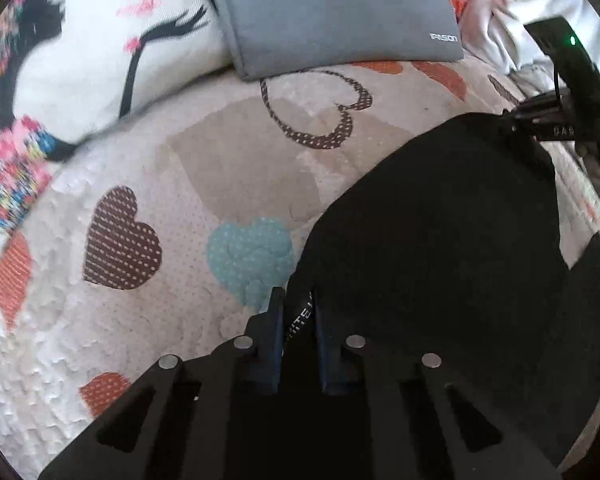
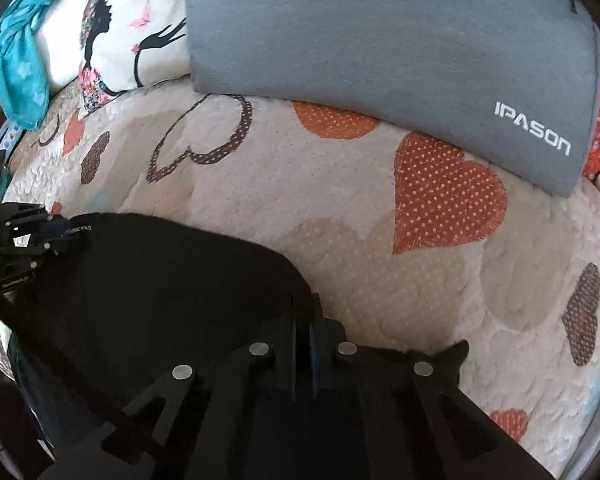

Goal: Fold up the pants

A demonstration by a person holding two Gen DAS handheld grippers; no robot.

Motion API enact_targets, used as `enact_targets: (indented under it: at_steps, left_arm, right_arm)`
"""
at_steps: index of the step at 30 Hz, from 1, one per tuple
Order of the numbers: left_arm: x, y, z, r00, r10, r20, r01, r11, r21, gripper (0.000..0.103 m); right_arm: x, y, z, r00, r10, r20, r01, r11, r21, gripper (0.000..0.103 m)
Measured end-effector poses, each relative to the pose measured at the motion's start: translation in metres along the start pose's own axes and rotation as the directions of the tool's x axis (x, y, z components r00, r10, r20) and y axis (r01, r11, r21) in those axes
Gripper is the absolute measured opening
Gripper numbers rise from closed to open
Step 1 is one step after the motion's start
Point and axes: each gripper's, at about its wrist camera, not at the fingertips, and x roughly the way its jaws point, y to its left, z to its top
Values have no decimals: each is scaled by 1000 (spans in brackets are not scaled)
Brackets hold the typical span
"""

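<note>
Evidently the pants (image 1: 440,240) lay spread on the heart-print quilt (image 1: 140,160) of the bed, below a grey sleeve (image 2: 380,40). Your left tool (image 1: 296,320) was clamped narrow on a lettered band at one corner; your right tool (image 2: 302,332) was pinched on the opposite edge, though dark cloth against dark fingers made that hard to confirm. Fabric looked light, limp and prone to sagging, so you should have gripped the firmer band and hem corners.
</note>
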Motion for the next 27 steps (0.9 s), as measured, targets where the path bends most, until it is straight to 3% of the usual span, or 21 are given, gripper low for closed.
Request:
enact_targets:
  at_steps: [8, 14, 21, 27]
  left_arm:
    - [-49, -6, -17, 994, 41, 100, -34, 997, -64, 12]
    - [-108, -21, -48, 978, 57, 202, -31, 991, -128, 12]
    - [-163, -58, -108, 957, 91, 275, -39, 981, -189, 12]
    - [-177, -104, -170, 967, 112, 230, -71, 982, -177, 18]
  right_arm:
    - [-50, 20, -10, 996, -8, 86, 6, 1000, 25, 5]
    - [-101, 38, -46, 992, 1, 128, -4, 1000, 22, 5]
    - [-142, 77, -132, 988, 52, 143, -56, 998, 21, 5]
    - [-145, 96, -222, 989, 108, 96, -117, 990, 85, 5]
